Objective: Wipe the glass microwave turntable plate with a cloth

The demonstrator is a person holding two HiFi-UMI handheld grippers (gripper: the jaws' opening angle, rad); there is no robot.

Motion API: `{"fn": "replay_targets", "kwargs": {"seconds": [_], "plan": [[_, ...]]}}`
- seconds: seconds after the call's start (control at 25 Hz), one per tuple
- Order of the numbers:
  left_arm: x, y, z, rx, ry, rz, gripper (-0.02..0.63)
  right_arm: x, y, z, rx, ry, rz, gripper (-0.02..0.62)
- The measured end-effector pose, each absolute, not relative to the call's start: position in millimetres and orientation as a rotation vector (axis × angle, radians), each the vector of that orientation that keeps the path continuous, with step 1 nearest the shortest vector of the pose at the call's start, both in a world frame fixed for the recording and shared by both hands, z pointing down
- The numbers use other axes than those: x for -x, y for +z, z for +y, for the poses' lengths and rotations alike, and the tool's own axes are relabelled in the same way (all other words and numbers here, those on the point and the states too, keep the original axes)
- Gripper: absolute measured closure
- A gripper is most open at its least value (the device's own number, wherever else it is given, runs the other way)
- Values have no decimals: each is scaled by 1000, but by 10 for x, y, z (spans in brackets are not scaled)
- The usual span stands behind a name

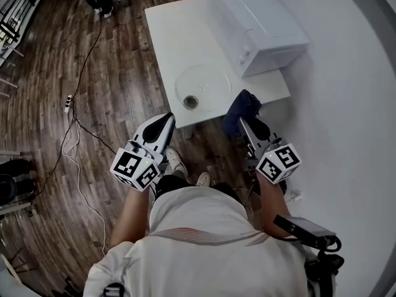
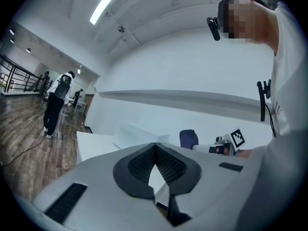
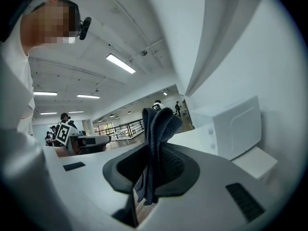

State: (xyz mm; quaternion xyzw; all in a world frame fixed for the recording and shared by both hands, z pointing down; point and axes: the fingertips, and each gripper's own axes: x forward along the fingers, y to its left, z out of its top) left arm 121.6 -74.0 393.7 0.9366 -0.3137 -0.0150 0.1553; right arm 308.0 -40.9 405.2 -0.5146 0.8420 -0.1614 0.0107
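Observation:
The round glass turntable plate (image 1: 207, 82) lies flat on the white table (image 1: 173, 36), near its front edge, with a small dark round piece (image 1: 190, 102) at its near rim. My right gripper (image 1: 246, 125) is held just in front of the table's near right corner, shut on a dark blue cloth (image 1: 242, 109) that sticks up from the jaws (image 3: 160, 121). My left gripper (image 1: 166, 121) is held left of the plate, short of the table edge. Its pads (image 2: 166, 163) meet at the tips with nothing between them.
A white microwave (image 1: 260, 23) stands at the table's far right, also in the right gripper view (image 3: 236, 126). Cables and a power strip (image 1: 68, 104) lie on the wooden floor to the left. A white wall runs along the right. People (image 2: 55, 102) stand in the background.

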Motion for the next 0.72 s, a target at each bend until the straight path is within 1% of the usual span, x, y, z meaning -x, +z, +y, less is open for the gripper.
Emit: {"fn": "replay_targets", "kwargs": {"seconds": [0.36,0.6,0.72], "plan": [[-1227,3684,-298,-2728,-49,-909,595,-3175,3799,110,1651,-381,2611,535],[-1259,3575,-368,-2766,-64,-842,595,-3146,3663,74,1699,-333,2588,535],[-1175,3497,-410,-2787,-65,-814,595,-3023,3613,24,1708,-324,2585,535]]}}
